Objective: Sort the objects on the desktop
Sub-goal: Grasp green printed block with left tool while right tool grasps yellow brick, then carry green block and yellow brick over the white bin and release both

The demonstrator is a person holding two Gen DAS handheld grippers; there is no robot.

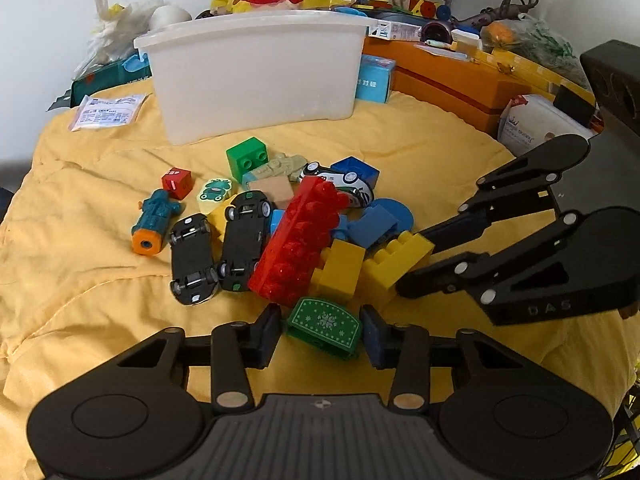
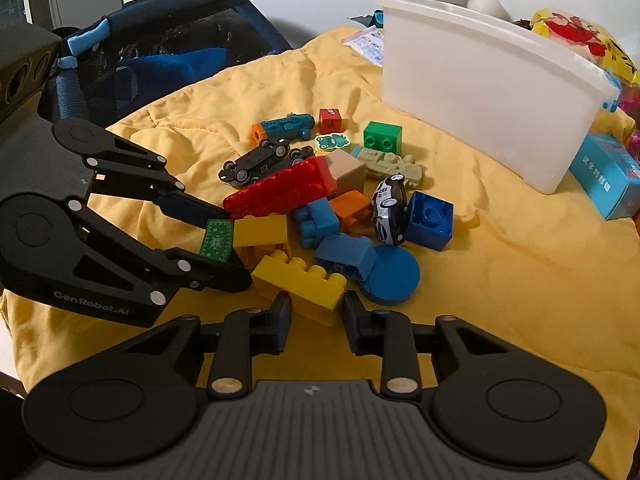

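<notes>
A pile of toys lies on a yellow cloth (image 1: pixel 80 280): a long red brick (image 1: pixel 300 240), yellow bricks (image 1: pixel 396 260), blue pieces, two upturned black cars (image 1: pixel 192 258), a white car (image 2: pixel 390 204), a green cube (image 1: pixel 246 156). A white plastic bin (image 1: pixel 256 72) stands behind the pile. My left gripper (image 1: pixel 320 334) is open with its fingers either side of a green snowflake block (image 1: pixel 324 326); it also shows in the right wrist view (image 2: pixel 228 240). My right gripper (image 2: pixel 314 316) is open with its fingers either side of a yellow studded brick (image 2: pixel 300 284).
An orange box (image 1: pixel 452 76) and cluttered items stand behind and right of the bin. A light blue carton (image 2: pixel 612 176) lies beside the bin. A dark blue bag (image 2: pixel 160 52) sits off the cloth's far left. A white sachet (image 1: pixel 108 112) lies left of the bin.
</notes>
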